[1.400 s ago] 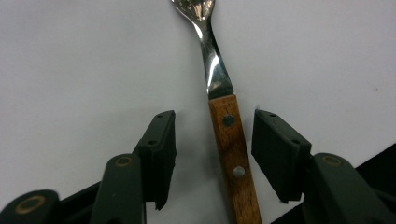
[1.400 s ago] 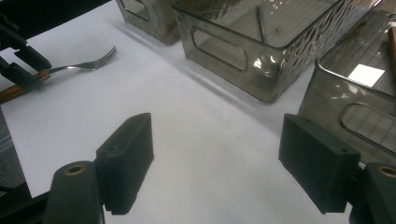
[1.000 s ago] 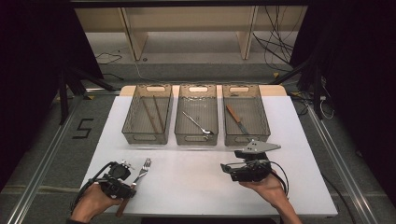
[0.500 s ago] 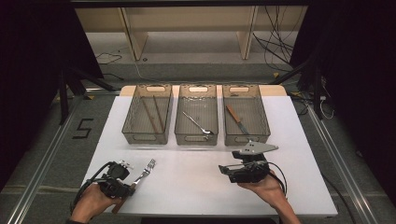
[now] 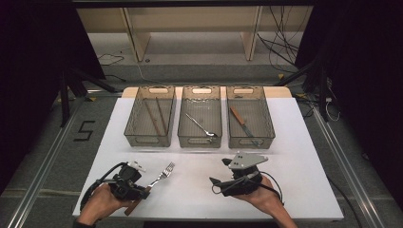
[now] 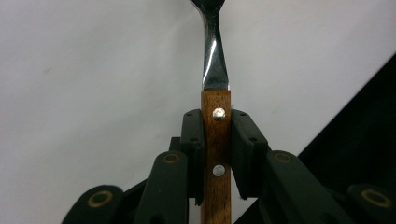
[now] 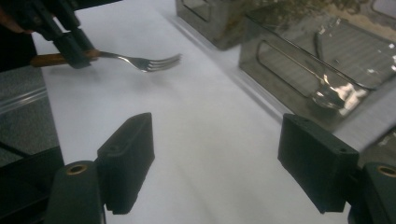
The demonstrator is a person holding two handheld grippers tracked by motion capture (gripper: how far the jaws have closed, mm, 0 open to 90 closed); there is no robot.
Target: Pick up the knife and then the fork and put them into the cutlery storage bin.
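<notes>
Near edge of the surface [image 5: 199, 190], left side: we hold the fork [image 5: 160, 175] low over the white top, tines aimed toward the bins.
Fork, how it will handle: we judge it light and rigid, with a slick steel neck and tines; the wooden handle [image 6: 215, 158] is flat-sided and less slippery, so that is where we would take hold.
Left hand-held gripper [image 5: 138, 189]: closed down to the width of the handle, one jaw on each flat side at the riveted part, with the steel neck running out ahead of it.
Grip, our reading: the hold sits well back from the tines, so the fork could pivot if bumped.
Right hand-held gripper [image 5: 217, 183]: jaws spread wide with nothing between them, low over bare white top on the right, pointed across toward the fork.
Bins at the far side: the left bin [image 5: 151, 116] holds chopsticks, the middle bin [image 5: 201, 116] a piece of steel cutlery, the right bin [image 5: 249, 116] a wooden-handled knife.
</notes>
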